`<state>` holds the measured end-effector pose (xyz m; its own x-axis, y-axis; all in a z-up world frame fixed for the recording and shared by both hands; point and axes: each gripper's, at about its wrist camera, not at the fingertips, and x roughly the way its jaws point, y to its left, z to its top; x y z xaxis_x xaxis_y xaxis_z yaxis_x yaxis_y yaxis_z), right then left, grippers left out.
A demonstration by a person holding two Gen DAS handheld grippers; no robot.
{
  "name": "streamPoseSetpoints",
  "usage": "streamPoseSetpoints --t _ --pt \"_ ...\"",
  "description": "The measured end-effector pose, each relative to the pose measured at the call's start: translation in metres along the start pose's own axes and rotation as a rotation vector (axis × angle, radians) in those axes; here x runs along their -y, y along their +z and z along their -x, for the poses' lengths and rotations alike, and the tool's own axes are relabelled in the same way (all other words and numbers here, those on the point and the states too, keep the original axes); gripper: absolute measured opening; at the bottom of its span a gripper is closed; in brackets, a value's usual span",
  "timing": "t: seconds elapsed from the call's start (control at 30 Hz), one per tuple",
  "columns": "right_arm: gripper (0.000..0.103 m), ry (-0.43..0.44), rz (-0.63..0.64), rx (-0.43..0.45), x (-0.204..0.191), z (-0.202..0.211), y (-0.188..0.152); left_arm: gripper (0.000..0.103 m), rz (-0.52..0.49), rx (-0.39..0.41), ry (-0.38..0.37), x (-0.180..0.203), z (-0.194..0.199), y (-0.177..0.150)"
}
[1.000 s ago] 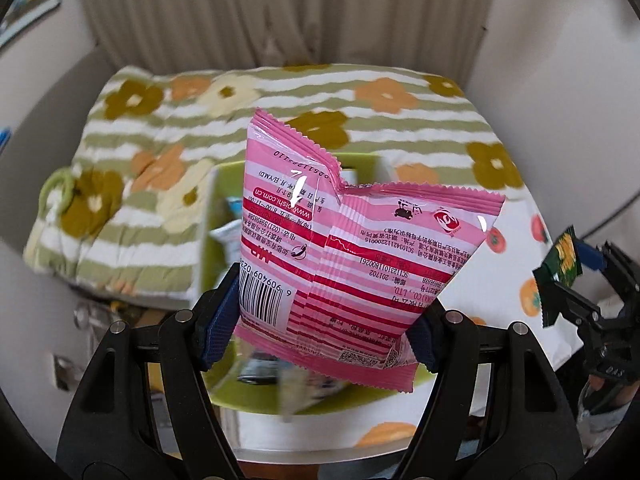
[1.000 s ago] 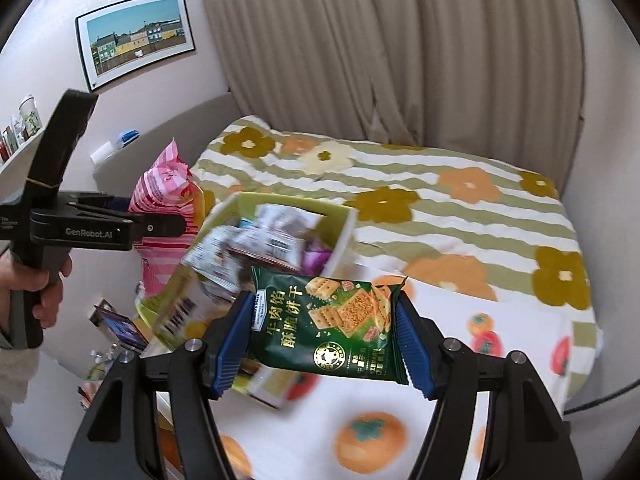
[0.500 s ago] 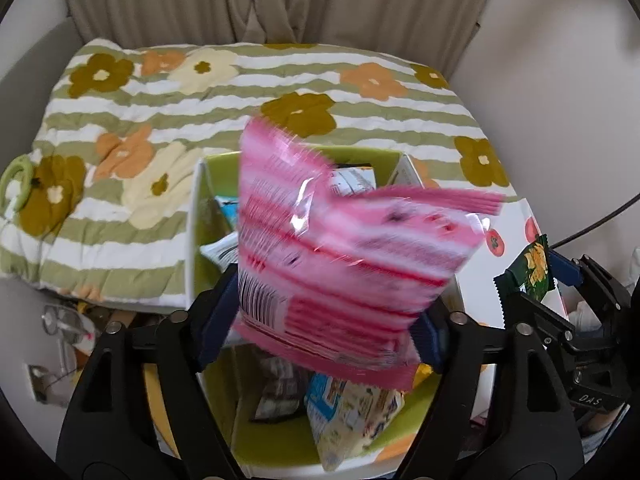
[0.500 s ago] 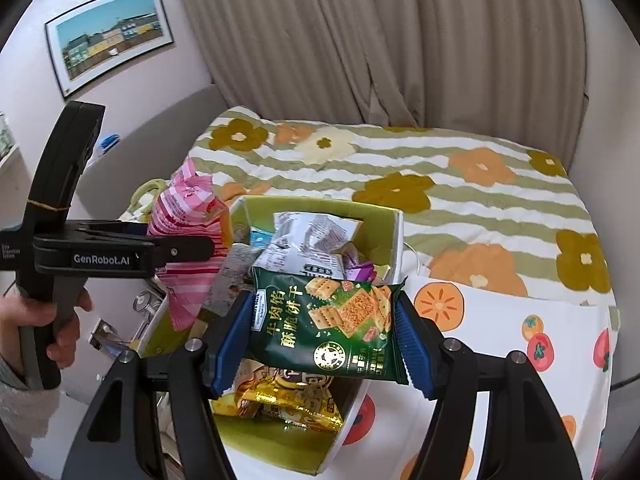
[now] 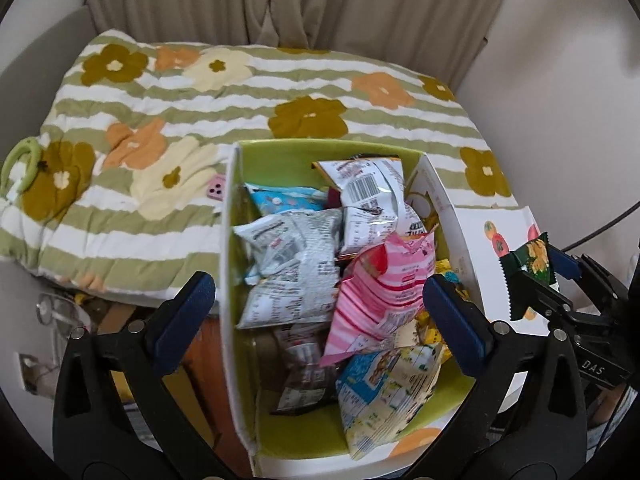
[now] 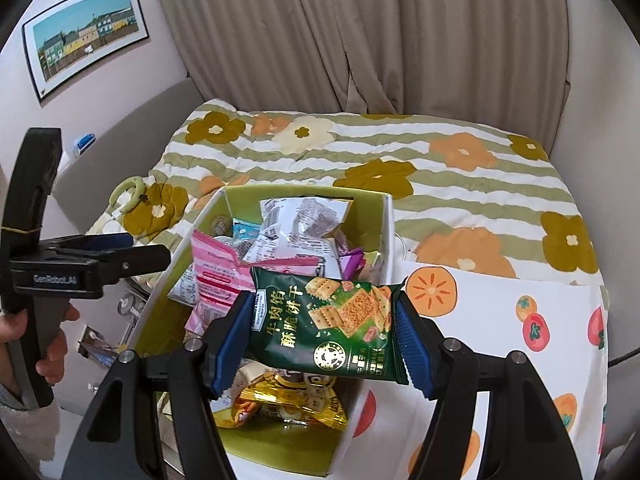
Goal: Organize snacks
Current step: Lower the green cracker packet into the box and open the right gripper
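- A flowered quilt (image 5: 192, 92) covers the bed beneath beige curtains (image 6: 400, 32).
- The green box (image 5: 230, 264) on it already brims with packets; the pink packet (image 5: 380, 280) lies inside, at 3 o'clock of the grey packet (image 5: 296, 264).
- Left gripper (image 5: 316, 304) hangs spread and empty above the box.
- Right gripper (image 6: 324, 332) pinches the green cracker packet (image 6: 328, 320), not yet boxed.
- The heap leaves little room; a phone (image 5: 216, 191) lies at 9 o'clock outside the box.

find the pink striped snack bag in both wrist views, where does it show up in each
Left wrist: pink striped bag lies in the green box, centre-right, between the open left gripper fingers.
Right wrist: pink striped bag sits left of centre, at the box's left wall.
Shared landmark: the pale green ring on the floral quilt.
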<state>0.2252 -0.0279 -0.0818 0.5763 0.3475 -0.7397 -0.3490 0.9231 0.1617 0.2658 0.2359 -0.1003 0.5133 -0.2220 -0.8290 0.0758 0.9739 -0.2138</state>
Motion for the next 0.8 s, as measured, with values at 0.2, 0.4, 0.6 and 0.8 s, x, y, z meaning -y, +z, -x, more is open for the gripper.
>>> streamPoseSetpoints --t 0.2,0.4,0.6,0.8 --pt "0.075 0.046 0.007 -0.029 -0.020 -0.019 0.004 0.103 0.016 0.037 0.077 -0.014 0.010 -0.006" --pt "0.103 0.020 0.055 0.008 -0.031 -0.015 -0.013 0.103 0.030 0.040 0.105 -0.020 0.012 -0.025" --pt "0.103 0.028 0.064 0.028 -0.031 0.003 -0.020 0.103 0.055 0.056 0.117 -0.011 0.029 -0.044" --pt "0.103 0.065 0.086 0.098 -0.027 0.046 -0.034 0.103 0.088 0.112 0.138 0.014 0.065 -0.071"
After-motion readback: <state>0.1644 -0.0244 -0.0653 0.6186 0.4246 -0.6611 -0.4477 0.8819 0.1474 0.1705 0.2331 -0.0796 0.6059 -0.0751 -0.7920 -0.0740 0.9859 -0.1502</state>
